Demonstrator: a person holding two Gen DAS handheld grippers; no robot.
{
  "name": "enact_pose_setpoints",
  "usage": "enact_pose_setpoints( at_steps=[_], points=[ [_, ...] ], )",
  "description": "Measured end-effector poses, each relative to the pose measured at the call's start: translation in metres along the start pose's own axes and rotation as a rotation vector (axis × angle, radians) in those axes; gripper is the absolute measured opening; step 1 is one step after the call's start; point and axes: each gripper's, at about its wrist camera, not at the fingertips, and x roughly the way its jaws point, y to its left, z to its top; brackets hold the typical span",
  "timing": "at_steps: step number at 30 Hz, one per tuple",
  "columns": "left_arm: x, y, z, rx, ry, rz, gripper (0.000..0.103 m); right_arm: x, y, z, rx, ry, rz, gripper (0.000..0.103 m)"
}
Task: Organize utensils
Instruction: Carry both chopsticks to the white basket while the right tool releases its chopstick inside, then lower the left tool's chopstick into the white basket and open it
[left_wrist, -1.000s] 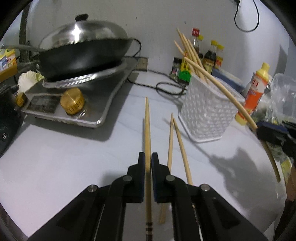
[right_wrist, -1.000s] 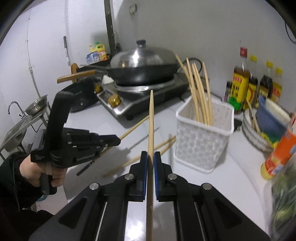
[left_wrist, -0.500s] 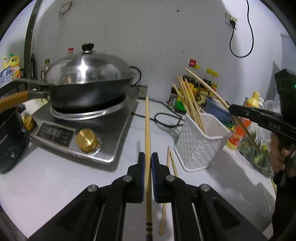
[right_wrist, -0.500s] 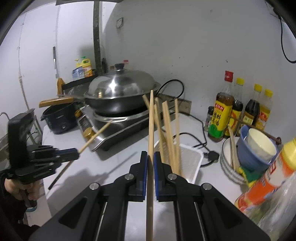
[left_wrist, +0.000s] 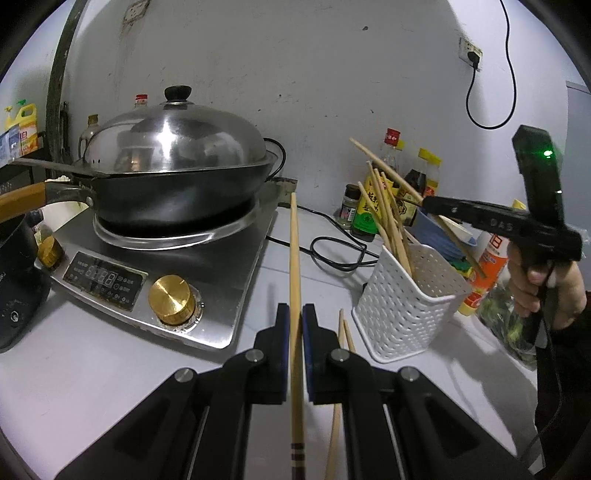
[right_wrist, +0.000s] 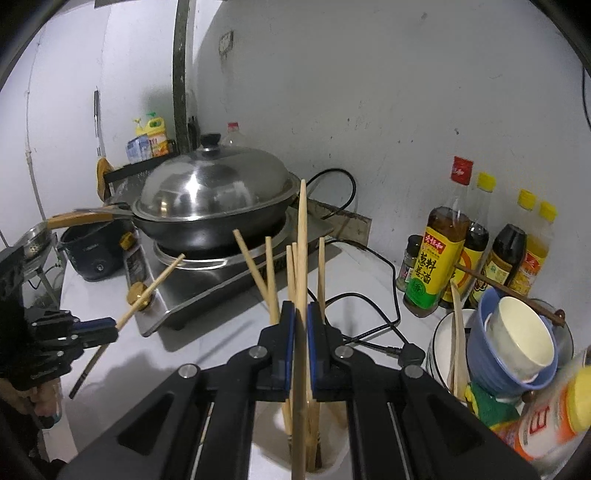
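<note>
we hold one chopstick in each gripper, and both are clamped tight on the wood. the left gripper (left_wrist: 294, 350) pinches its chopstick (left_wrist: 294, 266) near the decorated end, so the long plain part points out toward the induction cooker (left_wrist: 207, 266) and the lidded wok (left_wrist: 173, 173). the right gripper (right_wrist: 301, 347) grips its own chopstick (right_wrist: 302, 240) low on the shaft and sits right above the white holder (left_wrist: 406, 314), whose rim shows just under the jaws in the right wrist view; we judge this placement is meant to let the stick drop in among the chopsticks already in the holder (right_wrist: 271, 277). those lean against the holder's walls, which keeps them upright and fanned. two loose chopsticks (left_wrist: 345, 332) lie on the counter (left_wrist: 92, 369) just beside the holder, so we reckon the job is partway done. the left stick waits clear of the holder, likely to avoid crowding.
</note>
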Motion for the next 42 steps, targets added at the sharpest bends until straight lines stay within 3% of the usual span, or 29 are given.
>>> enact_pose_setpoints(
  at_steps=[7, 11, 23, 31, 33, 42],
  points=[
    [0.008, 0.008, 0.0, -0.016, 0.007, -0.006, 0.006, 0.029, 0.003, 0.001, -0.024, 0.038, -0.008, 0.006],
    [0.009, 0.009, -0.001, -0.02, 0.004, -0.006, 0.006, 0.044, 0.001, -0.016, -0.013, 0.084, -0.028, 0.006],
    [0.0, -0.018, 0.01, -0.012, -0.032, -0.025, 0.006, 0.024, -0.012, -0.048, 0.034, 0.119, -0.027, 0.007],
    [-0.001, -0.052, 0.032, -0.015, -0.081, -0.065, 0.006, -0.02, -0.025, -0.059, 0.087, 0.052, -0.014, 0.032],
    [0.001, -0.059, 0.039, -0.021, -0.086, -0.071, 0.006, -0.029, -0.03, -0.063, 0.102, 0.037, -0.014, 0.043],
    [0.039, -0.101, 0.071, -0.054, -0.096, -0.131, 0.006, -0.054, -0.053, -0.084, 0.185, -0.016, -0.004, 0.065]
  ],
)
